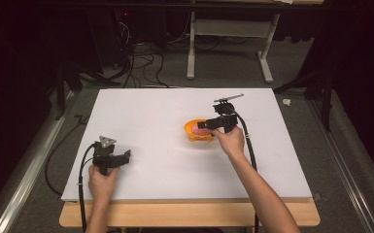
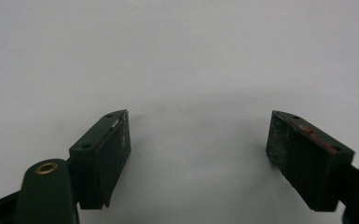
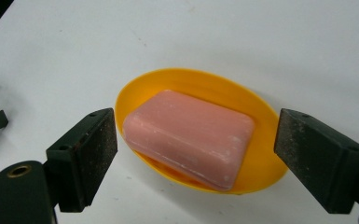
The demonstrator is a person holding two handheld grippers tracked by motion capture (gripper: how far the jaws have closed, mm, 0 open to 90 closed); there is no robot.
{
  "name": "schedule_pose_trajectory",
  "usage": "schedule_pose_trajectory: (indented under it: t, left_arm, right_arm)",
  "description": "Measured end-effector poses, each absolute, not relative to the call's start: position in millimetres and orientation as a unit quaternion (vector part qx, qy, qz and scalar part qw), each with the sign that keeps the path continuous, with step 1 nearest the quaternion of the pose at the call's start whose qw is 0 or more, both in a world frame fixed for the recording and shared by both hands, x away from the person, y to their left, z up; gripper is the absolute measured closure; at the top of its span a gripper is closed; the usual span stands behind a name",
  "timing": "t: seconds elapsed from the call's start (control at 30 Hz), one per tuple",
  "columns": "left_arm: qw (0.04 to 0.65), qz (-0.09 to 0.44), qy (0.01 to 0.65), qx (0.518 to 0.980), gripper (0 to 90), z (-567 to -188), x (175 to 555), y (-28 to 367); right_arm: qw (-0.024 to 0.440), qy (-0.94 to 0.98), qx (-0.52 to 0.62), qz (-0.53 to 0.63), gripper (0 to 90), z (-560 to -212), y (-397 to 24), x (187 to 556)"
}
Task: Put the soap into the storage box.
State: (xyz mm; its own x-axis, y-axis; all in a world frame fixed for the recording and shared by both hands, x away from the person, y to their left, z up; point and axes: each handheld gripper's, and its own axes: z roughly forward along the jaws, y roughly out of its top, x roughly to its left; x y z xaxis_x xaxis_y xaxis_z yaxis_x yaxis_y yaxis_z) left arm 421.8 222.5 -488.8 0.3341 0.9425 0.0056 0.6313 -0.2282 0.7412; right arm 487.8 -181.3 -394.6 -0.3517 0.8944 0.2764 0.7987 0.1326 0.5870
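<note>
A pink bar of soap [image 3: 189,136] lay in a yellow oval dish [image 3: 261,154] on the white surface [image 1: 150,111], just right of centre in the high view. The right gripper [image 3: 196,163] hovered at the dish, its fingers [image 3: 91,154] spread wide on either side of the soap and touching neither soap nor dish; nothing was grasped. At the lower left of the high view the left gripper [image 1: 110,158] sat over bare surface, well apart from the dish, its fingers [image 2: 105,156] released and wide apart with nothing between them.
</note>
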Motion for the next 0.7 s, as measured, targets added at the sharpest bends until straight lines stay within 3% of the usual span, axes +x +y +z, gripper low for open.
schedule_pose_trajectory:
  t: [0.7]
  left_arm:
    - [0.331, 0.234, 0.528, 0.747, 22.1, -488.9, 422.1, 222.9]
  right_arm:
    - [0.147, 0.747, 0.543, 0.353, 16.7, -367.6, -220.9, 460.9]
